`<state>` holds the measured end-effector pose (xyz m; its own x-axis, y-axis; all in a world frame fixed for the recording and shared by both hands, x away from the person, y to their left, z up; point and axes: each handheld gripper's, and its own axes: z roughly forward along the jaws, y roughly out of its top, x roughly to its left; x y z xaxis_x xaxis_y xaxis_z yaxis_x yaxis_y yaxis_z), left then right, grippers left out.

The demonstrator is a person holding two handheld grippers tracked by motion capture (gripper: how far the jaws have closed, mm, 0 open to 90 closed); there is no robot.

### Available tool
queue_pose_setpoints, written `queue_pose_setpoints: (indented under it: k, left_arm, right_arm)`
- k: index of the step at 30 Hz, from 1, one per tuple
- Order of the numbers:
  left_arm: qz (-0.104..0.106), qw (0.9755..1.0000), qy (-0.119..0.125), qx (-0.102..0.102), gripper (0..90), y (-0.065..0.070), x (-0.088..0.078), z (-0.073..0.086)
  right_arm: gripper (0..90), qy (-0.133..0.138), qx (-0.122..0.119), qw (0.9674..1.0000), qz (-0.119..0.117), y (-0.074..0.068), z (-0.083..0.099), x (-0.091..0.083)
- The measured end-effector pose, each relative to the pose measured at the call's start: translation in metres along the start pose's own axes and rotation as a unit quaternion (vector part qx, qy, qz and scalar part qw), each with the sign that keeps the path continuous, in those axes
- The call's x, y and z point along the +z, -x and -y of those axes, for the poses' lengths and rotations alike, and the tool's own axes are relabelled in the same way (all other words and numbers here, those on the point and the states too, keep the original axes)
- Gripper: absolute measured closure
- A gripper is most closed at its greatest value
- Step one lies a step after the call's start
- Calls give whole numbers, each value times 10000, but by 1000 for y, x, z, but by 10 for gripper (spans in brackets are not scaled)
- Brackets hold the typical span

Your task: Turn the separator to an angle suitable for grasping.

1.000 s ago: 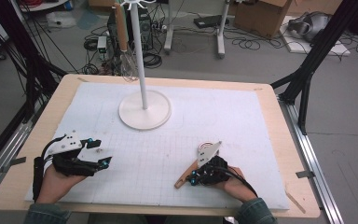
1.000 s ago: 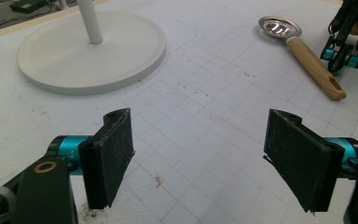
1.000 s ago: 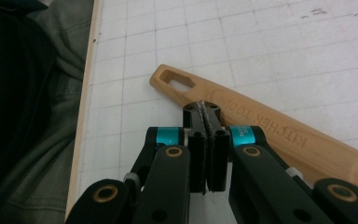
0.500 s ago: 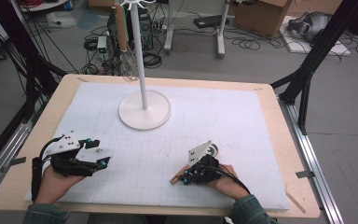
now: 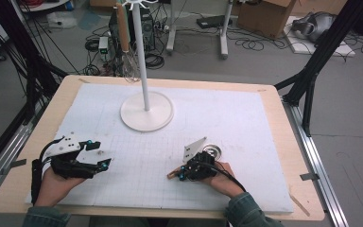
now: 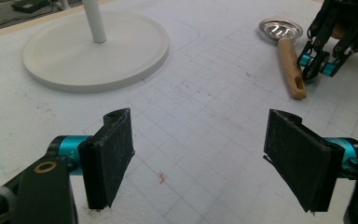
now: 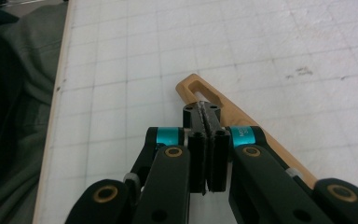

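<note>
Now my right gripper [image 7: 207, 116], jaws pressed together, hovers over the wooden-handled metal ladle [image 7: 242, 128] at lower centre; next, I judge, open and grasp. My left gripper [image 6: 200, 158] waits, jaws apart.

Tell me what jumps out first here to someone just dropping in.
The white stand rising from its round base at the back of the mat, a whisk hanging beside its pole. Nearer, the right gripper, jaws shut, sits over a wooden-handled ladle. The left gripper rests open.
</note>
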<state>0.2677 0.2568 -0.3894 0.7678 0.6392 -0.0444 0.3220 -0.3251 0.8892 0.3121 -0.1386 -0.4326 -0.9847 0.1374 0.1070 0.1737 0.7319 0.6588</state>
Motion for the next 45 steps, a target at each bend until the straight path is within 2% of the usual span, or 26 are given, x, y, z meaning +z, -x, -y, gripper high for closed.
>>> queue_pose_setpoints:
  k: [7,12,18,26,33,45]
  left_arm:
    - [11,10000,2,-22,242,0,1,1]
    - [20,10000,0,-24,242,0,1,1]
    - [20,10000,-2,-34,241,-1,0,1]
    - [11,10000,6,-45,242,-2,-1,1]
    - [29,10000,2,-57,242,-2,1,1]
    - [21,10000,19,-59,242,-3,0,1]
  right_arm:
    - [895,35,122,9998,127,6,-6,5]
    - [895,-51,176,9995,243,10,-12,9]
    - [895,-29,330,9988,352,18,-18,11]
    - [895,-74,421,9978,512,26,-23,16]
    - [895,-22,595,9956,721,32,-26,18]
    - [895,39,872,9922,888,48,-30,20]
